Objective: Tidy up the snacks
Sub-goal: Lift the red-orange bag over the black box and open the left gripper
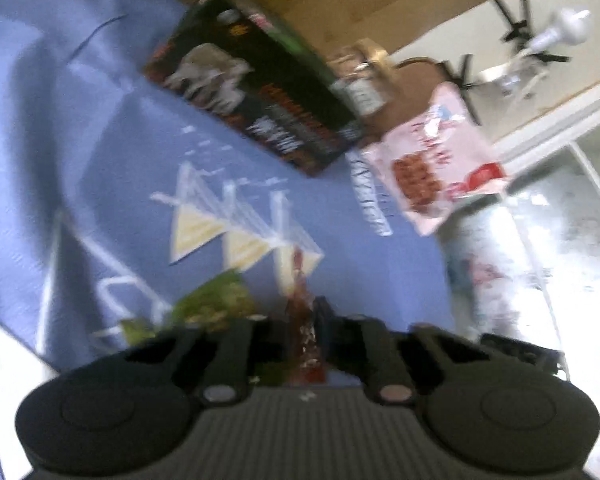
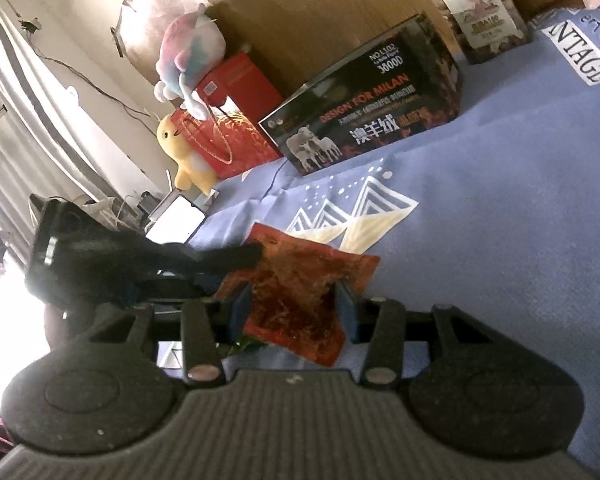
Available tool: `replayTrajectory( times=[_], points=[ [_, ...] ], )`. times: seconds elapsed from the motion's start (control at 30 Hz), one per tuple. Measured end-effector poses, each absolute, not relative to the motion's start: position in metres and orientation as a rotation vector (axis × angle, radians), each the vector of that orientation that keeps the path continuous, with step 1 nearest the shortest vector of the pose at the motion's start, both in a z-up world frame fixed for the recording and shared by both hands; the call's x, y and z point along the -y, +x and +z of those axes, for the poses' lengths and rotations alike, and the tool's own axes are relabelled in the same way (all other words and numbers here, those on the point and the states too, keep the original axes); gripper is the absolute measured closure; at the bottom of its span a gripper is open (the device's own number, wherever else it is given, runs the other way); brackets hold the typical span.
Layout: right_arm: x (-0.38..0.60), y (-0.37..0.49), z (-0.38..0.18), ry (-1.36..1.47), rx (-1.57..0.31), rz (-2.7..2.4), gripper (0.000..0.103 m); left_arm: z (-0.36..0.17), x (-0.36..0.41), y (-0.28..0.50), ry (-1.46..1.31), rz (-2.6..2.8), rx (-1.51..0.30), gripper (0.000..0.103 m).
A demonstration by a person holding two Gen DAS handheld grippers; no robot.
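Note:
A red snack packet (image 2: pixel 300 280) hangs over the blue printed cloth (image 2: pixel 500 200) between both grippers. In the right wrist view my right gripper (image 2: pixel 294 300) has its blue pads against the packet's two side edges. My left gripper (image 2: pixel 256 256) reaches in from the left and pinches the packet's upper left corner. In the left wrist view the left gripper (image 1: pixel 304 312) is shut on the same red packet (image 1: pixel 306 344), seen edge-on. A green snack packet (image 1: pixel 216 300) lies on the cloth just left of those fingers.
A black box (image 2: pixel 364 120) with sheep pictures lies at the far side of the cloth, a nut jar (image 2: pixel 476 12) to its right. A pink snack bag (image 1: pixel 432 160) sits beyond the box. A red gift bag (image 2: pixel 228 132), plush toys (image 2: pixel 184 152) and a phone (image 2: pixel 176 224) stand at the left.

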State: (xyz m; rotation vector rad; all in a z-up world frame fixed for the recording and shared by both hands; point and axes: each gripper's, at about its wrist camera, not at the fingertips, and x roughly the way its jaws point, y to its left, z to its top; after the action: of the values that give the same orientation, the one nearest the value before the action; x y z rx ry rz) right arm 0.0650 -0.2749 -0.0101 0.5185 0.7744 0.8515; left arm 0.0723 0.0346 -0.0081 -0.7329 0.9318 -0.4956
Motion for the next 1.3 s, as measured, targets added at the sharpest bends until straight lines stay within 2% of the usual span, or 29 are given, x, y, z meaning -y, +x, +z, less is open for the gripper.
replayTrajectory(
  times=[0.13, 0.2, 0.23, 0.4, 0.43, 0.5, 0.67, 0.97, 1.0, 1.03, 1.07, 1.27, 1.3],
  points=[
    [0.288, 0.063, -0.009, 0.551, -0.758, 0.812, 0.049, -0.007, -0.047, 0.073, -0.789, -0.517, -0.916, 0.091],
    [0.297, 0.063, -0.007, 0.556, -0.755, 0.797, 0.04, -0.006, -0.055, 0.073, -0.861, -0.572, -0.893, 0.091],
    [0.301, 0.064, -0.007, 0.573, -0.756, 0.801, 0.039, -0.004, -0.058, 0.072, -0.89, -0.598, -0.876, 0.091],
    [0.307, 0.07, -0.006, 0.709, -0.768, 0.883, 0.038, 0.01, -0.059, 0.067, -0.924, -0.66, -0.821, 0.091],
    [0.306, 0.071, -0.006, 0.728, -0.772, 0.901, 0.04, 0.013, -0.057, 0.066, -0.904, -0.655, -0.82, 0.091],
    [0.301, 0.072, -0.004, 0.738, -0.789, 0.949, 0.067, 0.018, -0.053, 0.064, -0.857, -0.635, -0.819, 0.09],
    [0.29, 0.077, 0.009, 0.626, -0.781, 0.91, 0.068, 0.041, -0.041, 0.071, -0.676, -0.568, -0.818, 0.087],
    [0.27, 0.128, 0.059, 0.439, -0.612, 0.865, 0.068, 0.1, -0.032, 0.132, -0.446, -0.496, -0.731, 0.081],
    [0.268, 0.138, 0.063, 0.42, -0.597, 0.851, 0.072, 0.105, -0.03, 0.143, -0.424, -0.481, -0.725, 0.081],
    [0.266, 0.147, 0.066, 0.406, -0.583, 0.835, 0.081, 0.108, -0.027, 0.154, -0.397, -0.466, -0.723, 0.081],
    [0.264, 0.159, 0.07, 0.388, -0.57, 0.817, 0.086, 0.11, -0.025, 0.165, -0.383, -0.458, -0.718, 0.081],
    [0.252, 0.22, 0.071, 0.3, -0.551, 0.74, 0.086, 0.103, -0.013, 0.226, -0.331, -0.398, -0.712, 0.078],
    [0.248, 0.227, 0.069, 0.266, -0.554, 0.723, 0.084, 0.096, -0.01, 0.234, -0.301, -0.374, -0.722, 0.073]
  ],
)
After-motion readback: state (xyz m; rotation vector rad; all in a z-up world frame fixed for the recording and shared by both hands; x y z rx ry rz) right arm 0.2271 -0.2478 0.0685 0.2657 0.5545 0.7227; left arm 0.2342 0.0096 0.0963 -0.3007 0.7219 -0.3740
